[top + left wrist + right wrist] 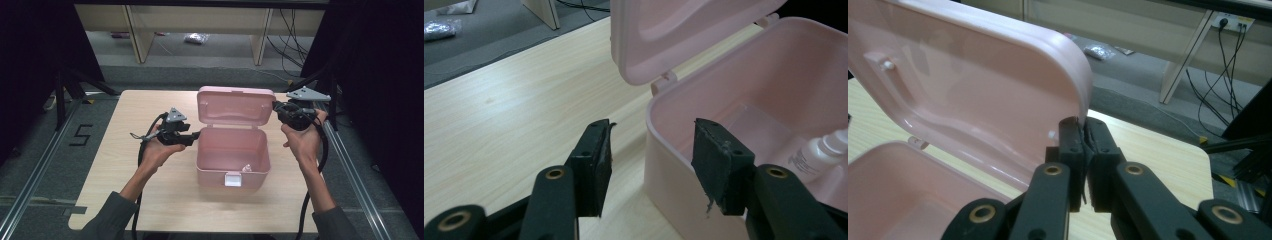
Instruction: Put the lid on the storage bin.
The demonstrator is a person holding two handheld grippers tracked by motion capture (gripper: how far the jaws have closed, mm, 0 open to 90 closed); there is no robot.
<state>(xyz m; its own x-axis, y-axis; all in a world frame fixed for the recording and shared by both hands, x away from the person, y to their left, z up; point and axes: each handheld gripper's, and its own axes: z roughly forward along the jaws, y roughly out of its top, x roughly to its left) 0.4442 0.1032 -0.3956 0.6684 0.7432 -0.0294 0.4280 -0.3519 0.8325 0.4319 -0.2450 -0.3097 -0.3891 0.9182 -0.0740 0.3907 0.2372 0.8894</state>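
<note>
Two tongs at work over a pink box (232, 162) in the middle of the wooden counter (125, 165). Lid (235, 106) stands raised at the back. Right tongs (1083, 127) pinched tight on the lid's right edge, holding it up. Left tongs (651, 150) sit at the box's left wall, gaping, nothing between them, one pad outside the rim and one over it. Small white bottle (824, 150) lies inside the box.
</note>
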